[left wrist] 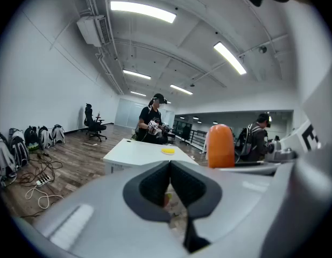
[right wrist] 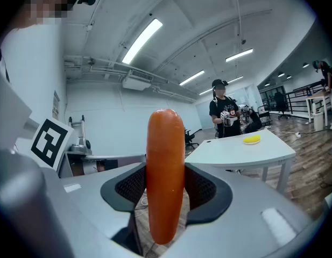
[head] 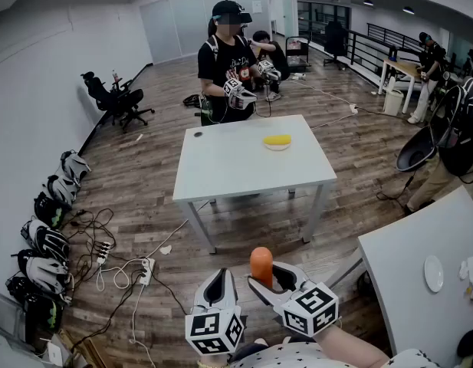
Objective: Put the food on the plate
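An orange sausage (head: 261,264) stands upright between the pads of my right gripper (head: 267,276), which is shut on it; in the right gripper view the sausage (right wrist: 166,176) fills the middle. Beside it, my left gripper (head: 223,276) is shut with nothing in it, and the sausage (left wrist: 220,145) shows at its right in the left gripper view. Both grippers hang over the wooden floor, well short of the white table (head: 221,167). On the table's far right sits a small plate (head: 277,147) with a yellow food piece (head: 277,139) on it.
A person (head: 230,67) with two grippers stands behind the table. A second table (head: 408,259) with a white plate (head: 433,273) is at my right. Power strips and cables (head: 136,271) lie on the floor at left, by backpacks (head: 44,244). An office chair (head: 117,98) stands far left.
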{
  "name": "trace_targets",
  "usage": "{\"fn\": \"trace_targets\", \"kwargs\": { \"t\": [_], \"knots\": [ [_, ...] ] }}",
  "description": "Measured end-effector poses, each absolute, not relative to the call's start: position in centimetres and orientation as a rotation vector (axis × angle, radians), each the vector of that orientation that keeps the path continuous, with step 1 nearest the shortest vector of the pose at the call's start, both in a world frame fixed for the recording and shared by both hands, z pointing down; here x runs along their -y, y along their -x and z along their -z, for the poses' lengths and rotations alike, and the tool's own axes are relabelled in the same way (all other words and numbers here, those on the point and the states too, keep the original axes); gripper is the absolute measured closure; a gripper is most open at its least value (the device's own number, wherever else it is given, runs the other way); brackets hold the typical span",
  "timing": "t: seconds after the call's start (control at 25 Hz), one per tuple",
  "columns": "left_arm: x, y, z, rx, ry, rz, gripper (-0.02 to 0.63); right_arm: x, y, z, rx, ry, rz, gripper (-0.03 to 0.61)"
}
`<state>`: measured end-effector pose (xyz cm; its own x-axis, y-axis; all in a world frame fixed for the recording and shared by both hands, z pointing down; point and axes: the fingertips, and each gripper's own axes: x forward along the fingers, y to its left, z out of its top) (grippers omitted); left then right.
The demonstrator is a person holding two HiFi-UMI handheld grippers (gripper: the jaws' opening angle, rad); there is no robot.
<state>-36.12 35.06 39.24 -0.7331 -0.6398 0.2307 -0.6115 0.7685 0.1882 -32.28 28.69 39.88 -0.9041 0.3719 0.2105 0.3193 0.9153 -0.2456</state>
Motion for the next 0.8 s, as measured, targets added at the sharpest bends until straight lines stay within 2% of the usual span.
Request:
{"fn": "trace_targets", "kwargs": {
  "t": [0.4, 0.8],
  "knots": [
    [-34.3, 37.2, -40.1, 2.644, -1.081, 0.113, 0.606, -28.0, 32.4, -40.7, 2.877, 0.399, -0.324, 0.362],
    [-26.8, 34.7, -41.5, 2.475, -1.372, 0.023, 0.606, -21.5, 28.7, -41.9, 2.906, 0.062, -0.389, 0.363]
  ]
}}
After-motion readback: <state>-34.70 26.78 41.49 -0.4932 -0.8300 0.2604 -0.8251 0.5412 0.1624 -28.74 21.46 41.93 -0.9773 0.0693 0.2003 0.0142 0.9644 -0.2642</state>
